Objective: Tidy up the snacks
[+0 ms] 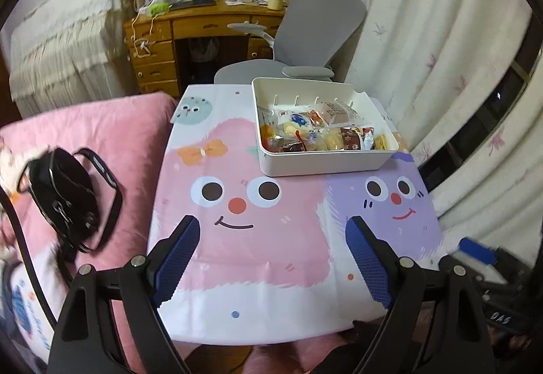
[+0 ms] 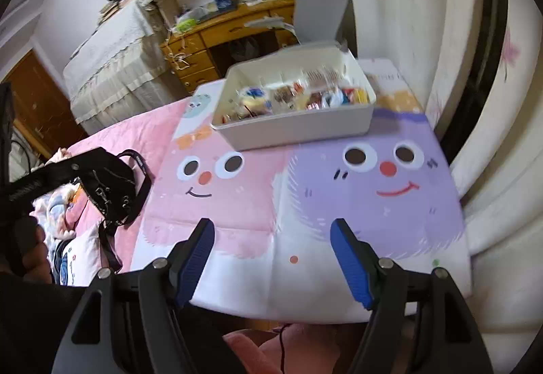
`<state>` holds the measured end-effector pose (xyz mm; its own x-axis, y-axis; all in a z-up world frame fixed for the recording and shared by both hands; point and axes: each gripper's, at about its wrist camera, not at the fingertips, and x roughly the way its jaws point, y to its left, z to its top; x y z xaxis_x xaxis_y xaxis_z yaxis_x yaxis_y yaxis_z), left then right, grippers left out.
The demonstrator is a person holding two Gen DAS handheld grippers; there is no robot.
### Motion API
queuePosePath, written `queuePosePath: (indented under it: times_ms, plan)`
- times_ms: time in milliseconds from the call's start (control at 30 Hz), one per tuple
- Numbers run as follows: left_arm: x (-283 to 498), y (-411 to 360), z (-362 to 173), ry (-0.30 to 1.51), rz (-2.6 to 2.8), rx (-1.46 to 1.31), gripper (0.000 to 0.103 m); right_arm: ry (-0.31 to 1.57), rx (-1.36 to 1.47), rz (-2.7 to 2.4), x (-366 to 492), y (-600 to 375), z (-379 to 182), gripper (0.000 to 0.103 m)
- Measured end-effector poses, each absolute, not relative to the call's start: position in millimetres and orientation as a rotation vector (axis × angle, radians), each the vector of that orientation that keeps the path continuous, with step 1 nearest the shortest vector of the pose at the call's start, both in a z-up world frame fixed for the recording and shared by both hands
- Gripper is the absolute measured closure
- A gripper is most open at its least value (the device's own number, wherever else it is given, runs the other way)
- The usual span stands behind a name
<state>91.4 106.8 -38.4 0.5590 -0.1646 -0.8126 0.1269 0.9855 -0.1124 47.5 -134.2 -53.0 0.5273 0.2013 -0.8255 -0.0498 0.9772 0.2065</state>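
A white rectangular plastic bin (image 1: 325, 163) sits toward the far right part of a small table covered by a cartoon-printed cloth (image 1: 258, 248) showing a pink fuzzy face and a purple one, and it is heaped with assorted wrapped snacks (image 1: 319, 130) in clear and coloured packets (individual labels are too small to read). All the snacks in view lie inside the bin; the near part of the cloth is bare. The left gripper (image 1: 271, 231), black with blue ribbed pads, hangs above the near edge over the pink face, its jaws spread wide with nothing between them. The right gripper (image 2: 273, 231), of the same build, hangs over the boundary between the pink and purple faces, jaws likewise parted and empty. Both stand well apart from the bin. To the left of the table a black strapped handbag (image 1: 71, 197) lies on a pink quilted bedspread (image 1: 129, 136). Behind the bin stands a grey mesh office chair (image 1: 315, 35), then a wooden desk with drawers and a bookshelf (image 1: 203, 24); cream floral curtains (image 1: 441, 52) hang at right.
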Motion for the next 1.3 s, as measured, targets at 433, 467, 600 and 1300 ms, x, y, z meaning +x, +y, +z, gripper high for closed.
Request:
queuePosePath:
  times_ms: [433,467,600,1300]
  plan:
    - [63,50,37,0.858,-0.211,0.003,0.001,0.987,0.163,0.136,29,-152,18,0.003]
    - [61,47,36,0.868,-0.202,0.010,0.001,0.987,0.174,0.145,26,-152,20,0.002]
    - [50,35,25,0.917,-0.177,0.011,0.001,0.962,0.154,0.153,16,-149,22,0.000]
    - [50,15,16,0.897,-0.057,0.072,0.001,0.976,0.209,0.098,25,-167,2,0.000]
